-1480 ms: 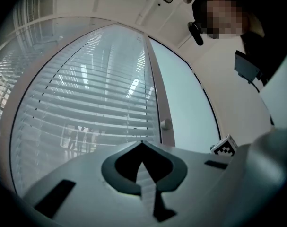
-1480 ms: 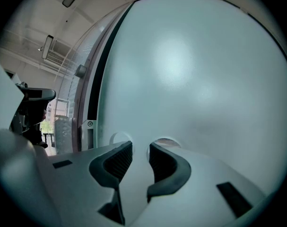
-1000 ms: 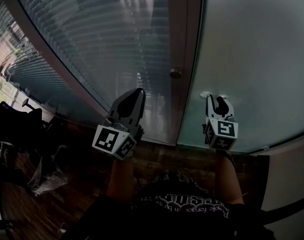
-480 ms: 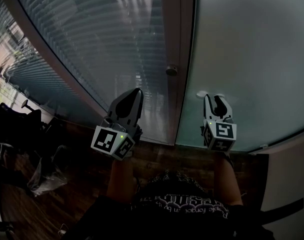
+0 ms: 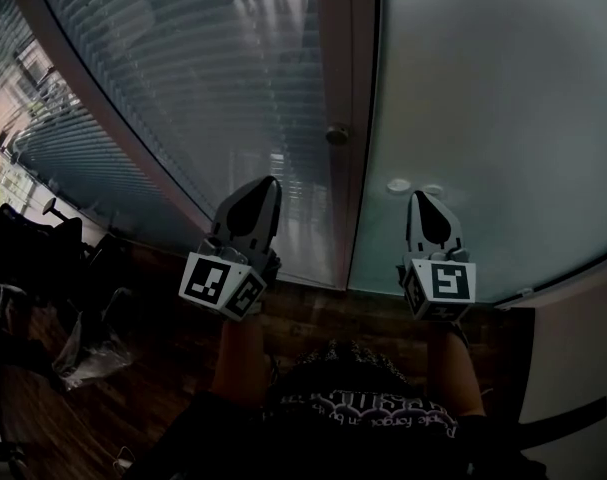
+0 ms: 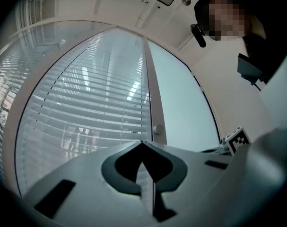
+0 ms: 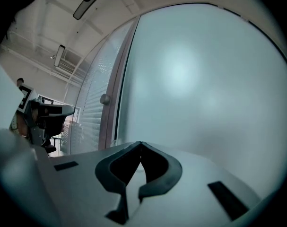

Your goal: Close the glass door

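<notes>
The frosted glass door (image 5: 483, 108) fills the right of the head view, its left edge against a pinkish frame post (image 5: 341, 58) that carries a round knob (image 5: 336, 134). Two small round fittings (image 5: 398, 185) sit on the glass near that edge. My right gripper (image 5: 426, 200) points level at the glass just below them, shut with nothing between its jaws, tips meeting (image 7: 141, 144). My left gripper (image 5: 261, 190) faces the blind-covered pane (image 5: 203, 88) left of the post, also shut and holding nothing (image 6: 142, 143). The knob (image 6: 158, 129) shows just above it.
Dark bags and a chair (image 5: 28, 258) stand on the wooden floor (image 5: 163, 368) at the left. A white wall (image 5: 578, 358) meets the door at the lower right. The person's torso (image 5: 363, 408) is directly below both grippers.
My right gripper's jaws went from open to shut, and it drew back slightly from the fittings on the glass. The left gripper stayed where it was.
</notes>
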`<move>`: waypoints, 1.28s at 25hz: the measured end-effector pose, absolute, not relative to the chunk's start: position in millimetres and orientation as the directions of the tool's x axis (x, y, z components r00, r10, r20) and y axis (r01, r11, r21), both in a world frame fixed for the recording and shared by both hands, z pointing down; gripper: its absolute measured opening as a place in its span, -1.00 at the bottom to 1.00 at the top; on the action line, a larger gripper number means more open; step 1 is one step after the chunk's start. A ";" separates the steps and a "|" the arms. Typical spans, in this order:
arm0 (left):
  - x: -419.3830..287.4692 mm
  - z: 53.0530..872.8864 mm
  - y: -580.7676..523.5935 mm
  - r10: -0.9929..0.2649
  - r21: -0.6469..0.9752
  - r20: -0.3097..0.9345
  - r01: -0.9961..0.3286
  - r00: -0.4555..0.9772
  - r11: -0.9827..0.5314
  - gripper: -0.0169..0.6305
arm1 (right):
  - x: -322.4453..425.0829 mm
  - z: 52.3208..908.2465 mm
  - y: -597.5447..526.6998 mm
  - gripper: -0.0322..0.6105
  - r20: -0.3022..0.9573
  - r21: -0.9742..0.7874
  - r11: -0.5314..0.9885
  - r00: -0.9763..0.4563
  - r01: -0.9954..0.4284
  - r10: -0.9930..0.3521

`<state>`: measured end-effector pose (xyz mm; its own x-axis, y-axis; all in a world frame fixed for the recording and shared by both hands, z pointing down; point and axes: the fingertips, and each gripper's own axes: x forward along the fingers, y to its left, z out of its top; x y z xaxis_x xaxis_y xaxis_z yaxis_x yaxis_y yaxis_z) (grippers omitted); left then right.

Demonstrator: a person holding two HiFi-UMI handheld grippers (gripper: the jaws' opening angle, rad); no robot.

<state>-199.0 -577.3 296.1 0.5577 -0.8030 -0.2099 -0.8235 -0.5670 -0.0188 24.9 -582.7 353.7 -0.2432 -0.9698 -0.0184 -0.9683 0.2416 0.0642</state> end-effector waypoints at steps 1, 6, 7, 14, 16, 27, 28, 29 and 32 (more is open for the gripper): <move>-198.7 295.7 -575.3 -0.804 -0.018 -0.211 -0.825 0.556 -0.565 -0.94 | 25.3 350.5 -581.9 -0.89 -0.029 0.057 0.246 -0.248 -0.968 -0.968; -198.0 297.3 -565.4 -0.812 -0.020 -0.205 -0.832 0.546 -0.554 -0.94 | 26.0 329.0 -575.5 -0.89 -0.081 0.052 0.258 -0.262 -0.965 -0.962; -197.9 297.8 -563.8 -0.815 -0.020 -0.203 -0.834 0.543 -0.551 -0.94 | 26.5 325.5 -574.1 -0.89 -0.086 0.048 0.260 -0.263 -0.965 -0.961; -193.1 304.5 -555.7 -0.812 -0.041 -0.194 -0.832 0.550 -0.553 -0.94 | 34.0 303.1 -564.3 -0.89 -0.150 0.025 0.282 -0.282 -0.959 -0.948; -190.5 305.1 -554.7 -0.814 -0.038 -0.190 -0.833 0.549 -0.552 -0.94 | 33.3 297.8 -561.5 -0.89 -0.155 0.043 0.291 -0.294 -0.956 -0.943; -186.6 300.5 -550.4 -0.832 -0.013 -0.180 -0.847 0.525 -0.532 -0.94 | 32.4 286.9 -552.3 -0.89 -0.154 0.060 0.301 -0.307 -0.952 -0.939; -186.6 300.2 -549.7 -0.832 -0.015 -0.183 -0.848 0.524 -0.530 -0.94 | 33.2 288.1 -552.1 -0.89 -0.153 0.061 0.299 -0.305 -0.952 -0.940; -186.9 300.8 -548.9 -0.833 -0.017 -0.184 -0.849 0.522 -0.529 -0.94 | 33.4 289.2 -551.5 -0.89 -0.155 0.065 0.297 -0.304 -0.953 -0.940; -187.6 301.9 -547.0 -0.832 -0.022 -0.183 -0.849 0.523 -0.529 -0.94 | 31.7 290.2 -548.7 -0.89 -0.165 0.079 0.297 -0.306 -0.952 -0.938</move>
